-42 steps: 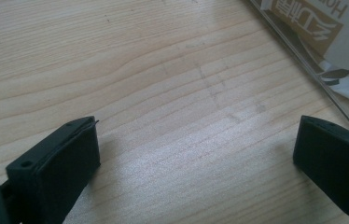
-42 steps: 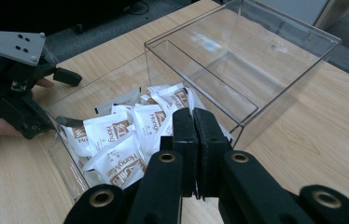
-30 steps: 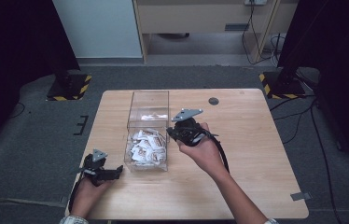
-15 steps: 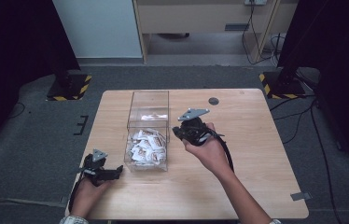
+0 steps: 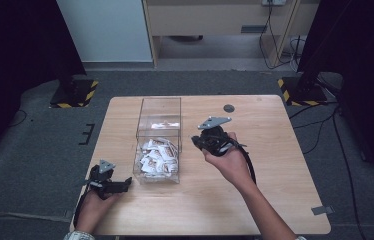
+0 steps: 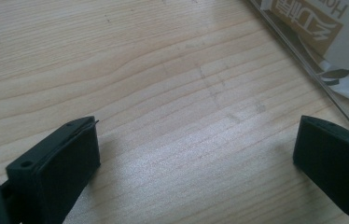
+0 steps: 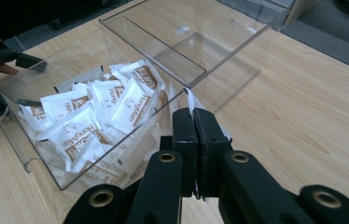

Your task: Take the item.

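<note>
A clear plastic box (image 5: 158, 107) stands on the wooden table (image 5: 275, 175), with several white sachets (image 5: 157, 155) heaped in its near half. My right gripper (image 5: 197, 141) hovers just right of the box, level with its middle. Its jaws are pressed together in the right gripper view (image 7: 193, 114), and the thin white edge of a sachet (image 7: 189, 100) sticks out between their tips. Beyond them are the box wall (image 7: 200, 70) and the sachet pile (image 7: 98, 107). My left gripper (image 5: 125, 183) rests on the table by the box's near left corner, its jaws wide apart (image 6: 196, 135) over bare wood.
A small black disc (image 5: 229, 108) lies on the table behind the right gripper. Bare wood stretches to the right and in front of the box. On the floor, yellow-and-black striped stand bases (image 5: 75, 92) (image 5: 300, 90) flank the table's far corners.
My right gripper has drifted a little to the right, away from the box wall, with its jaws still together. The left gripper has not moved.
</note>
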`<act>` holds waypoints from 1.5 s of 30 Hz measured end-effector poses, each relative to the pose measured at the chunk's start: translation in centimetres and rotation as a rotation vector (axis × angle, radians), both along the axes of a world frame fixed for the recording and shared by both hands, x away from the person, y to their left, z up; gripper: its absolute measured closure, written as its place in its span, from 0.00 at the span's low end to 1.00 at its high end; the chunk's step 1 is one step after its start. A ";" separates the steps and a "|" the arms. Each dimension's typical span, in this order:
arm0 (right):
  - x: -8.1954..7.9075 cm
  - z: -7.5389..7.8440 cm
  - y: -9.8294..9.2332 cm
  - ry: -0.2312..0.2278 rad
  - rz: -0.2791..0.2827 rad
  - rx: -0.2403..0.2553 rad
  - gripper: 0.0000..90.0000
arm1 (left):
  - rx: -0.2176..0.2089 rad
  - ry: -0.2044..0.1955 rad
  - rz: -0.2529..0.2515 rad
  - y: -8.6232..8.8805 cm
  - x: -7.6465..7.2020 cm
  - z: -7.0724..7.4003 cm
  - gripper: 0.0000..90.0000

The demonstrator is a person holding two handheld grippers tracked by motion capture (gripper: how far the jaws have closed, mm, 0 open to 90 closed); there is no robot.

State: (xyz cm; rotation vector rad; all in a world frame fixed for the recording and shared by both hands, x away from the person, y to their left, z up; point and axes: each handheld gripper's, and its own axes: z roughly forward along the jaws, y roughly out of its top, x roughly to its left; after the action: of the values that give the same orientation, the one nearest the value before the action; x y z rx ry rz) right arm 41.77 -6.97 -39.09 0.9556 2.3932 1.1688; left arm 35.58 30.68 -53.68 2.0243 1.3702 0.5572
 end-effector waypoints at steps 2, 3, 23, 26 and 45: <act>0.1 -0.1 -0.3 0.002 -0.006 -0.001 0.98 | 0.000 0.000 0.000 0.0 0.0 0.0 0.00; 0.1 -0.1 -0.5 0.005 -0.007 -0.001 0.98 | 0.000 0.000 0.000 0.0 0.0 0.0 0.00; 0.9 -0.7 -3.4 0.014 -0.077 -0.003 0.98 | 0.000 0.000 0.000 0.0 0.0 0.0 0.00; 1.0 -0.8 -3.8 0.014 -0.087 0.002 0.98 | 0.000 0.000 0.000 0.0 0.0 0.0 0.00; 1.8 -1.2 -6.5 -0.005 -0.139 0.030 0.98 | 0.000 0.000 0.000 0.0 0.0 0.0 0.00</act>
State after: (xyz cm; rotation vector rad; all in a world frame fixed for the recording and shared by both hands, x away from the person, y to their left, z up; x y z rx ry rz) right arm 43.62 -13.49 -40.34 1.1077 2.2709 1.1577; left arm 35.58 30.68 -53.68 2.0243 1.3701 0.5573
